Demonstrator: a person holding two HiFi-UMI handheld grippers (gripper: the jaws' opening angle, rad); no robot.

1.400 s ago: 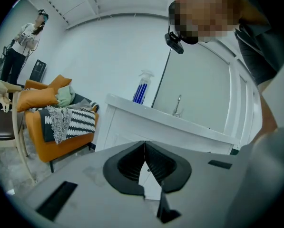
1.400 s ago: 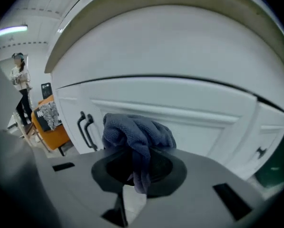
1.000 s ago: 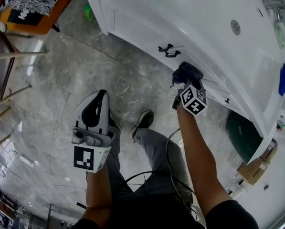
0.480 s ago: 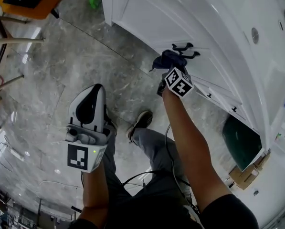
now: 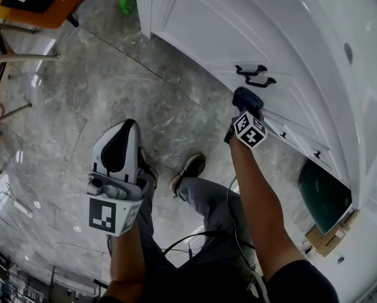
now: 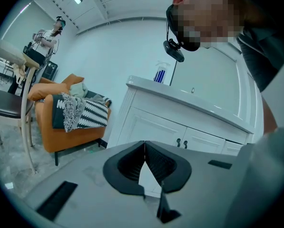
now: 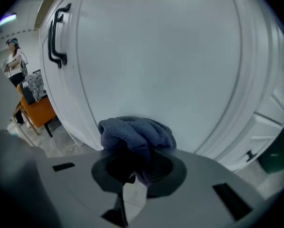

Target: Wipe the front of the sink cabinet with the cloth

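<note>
Left gripper (image 6: 144,143) hangs low at 7 o'clock in the head view, well off the cabinet, jaws pressed together tip to tip with nothing between them. One shoe (image 5: 191,167) on the grey marble floor (image 5: 112,74) just past it, near centre. Right gripper (image 7: 134,167) reaches out at 2 o'clock, jaws clamped on a bunched blue-grey cloth (image 7: 137,132); the wad sticks out beyond the jaw tips and sits against the white door (image 7: 156,56) of the sink cabinet. A black handle (image 7: 56,37) lies at 10 o'clock from the cloth in the right gripper view. Farther off, at 9 o'clock in the left gripper view, an orange chair (image 6: 61,127) with a patterned throw.
</note>
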